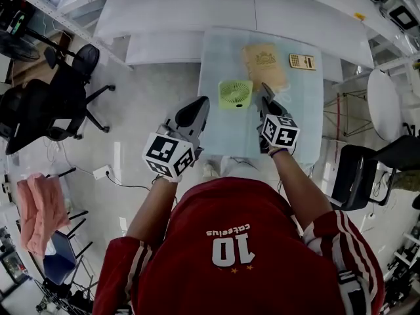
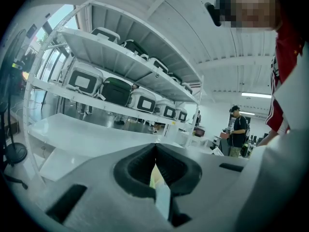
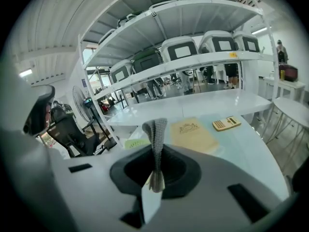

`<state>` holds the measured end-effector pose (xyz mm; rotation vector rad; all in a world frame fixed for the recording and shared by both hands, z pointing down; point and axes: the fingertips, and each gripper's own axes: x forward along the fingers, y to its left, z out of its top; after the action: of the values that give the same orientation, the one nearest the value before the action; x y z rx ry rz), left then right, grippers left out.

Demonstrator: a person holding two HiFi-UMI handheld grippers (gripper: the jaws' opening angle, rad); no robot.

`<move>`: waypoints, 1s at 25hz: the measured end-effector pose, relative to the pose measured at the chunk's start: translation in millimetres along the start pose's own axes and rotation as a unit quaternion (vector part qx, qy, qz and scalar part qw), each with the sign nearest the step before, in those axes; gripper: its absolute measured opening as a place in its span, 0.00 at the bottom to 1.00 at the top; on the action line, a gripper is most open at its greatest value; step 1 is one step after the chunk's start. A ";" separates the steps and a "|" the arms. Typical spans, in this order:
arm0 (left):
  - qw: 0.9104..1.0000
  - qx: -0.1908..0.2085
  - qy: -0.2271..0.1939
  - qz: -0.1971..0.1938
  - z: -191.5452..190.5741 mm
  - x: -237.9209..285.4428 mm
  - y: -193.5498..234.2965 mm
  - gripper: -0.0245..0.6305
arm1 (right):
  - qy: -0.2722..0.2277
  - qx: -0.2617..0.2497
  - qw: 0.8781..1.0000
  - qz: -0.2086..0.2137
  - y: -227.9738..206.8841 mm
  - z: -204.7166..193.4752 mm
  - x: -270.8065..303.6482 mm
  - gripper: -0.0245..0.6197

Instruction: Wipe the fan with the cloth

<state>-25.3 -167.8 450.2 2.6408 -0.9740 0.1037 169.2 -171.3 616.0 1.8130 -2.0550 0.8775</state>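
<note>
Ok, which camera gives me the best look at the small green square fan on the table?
The head view: the small green square fan sits whole and unblocked on the pale table. The right gripper view catches only a green strip of it, low and partly hidden. The left gripper view shows no clear fan.

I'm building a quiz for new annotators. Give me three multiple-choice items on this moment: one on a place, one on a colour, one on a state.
1. Where does the calculator lie?
A. on the table, at its far right
B. on the floor
C. on a chair

2. What colour is the fan?
A. red
B. pale green
C. black

3. What does the right gripper hold?
A. nothing
B. the fan
C. a grey cloth

Answers:
1 A: the head view shows it on the tabletop.
2 B: its casing is pale green.
3 C: the jaws pinch the cloth, which sticks up between them.
</note>
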 end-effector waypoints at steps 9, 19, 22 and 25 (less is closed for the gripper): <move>1.000 -0.024 0.004 0.008 -11.8 10.1 5.4 0.04 | 0.021 -0.011 1.000 0.001 -9.1 -14.0 32.4 0.08; 0.999 -0.027 0.006 0.028 -9.0 10.0 19.1 0.04 | 0.048 -0.025 0.999 -0.001 -17.0 -28.0 56.7 0.08; 0.999 -0.029 0.007 0.034 -9.4 9.6 23.0 0.04 | 0.051 -0.026 0.998 0.002 -15.2 -29.5 61.8 0.08; 0.999 -0.031 0.006 0.039 -9.1 8.2 26.8 0.04 | 0.052 -0.026 0.998 0.004 -11.0 -29.7 64.3 0.08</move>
<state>-35.9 -189.0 467.6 2.5427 -1.0597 0.1056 162.2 -205.9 678.3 1.6967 -2.0041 0.8932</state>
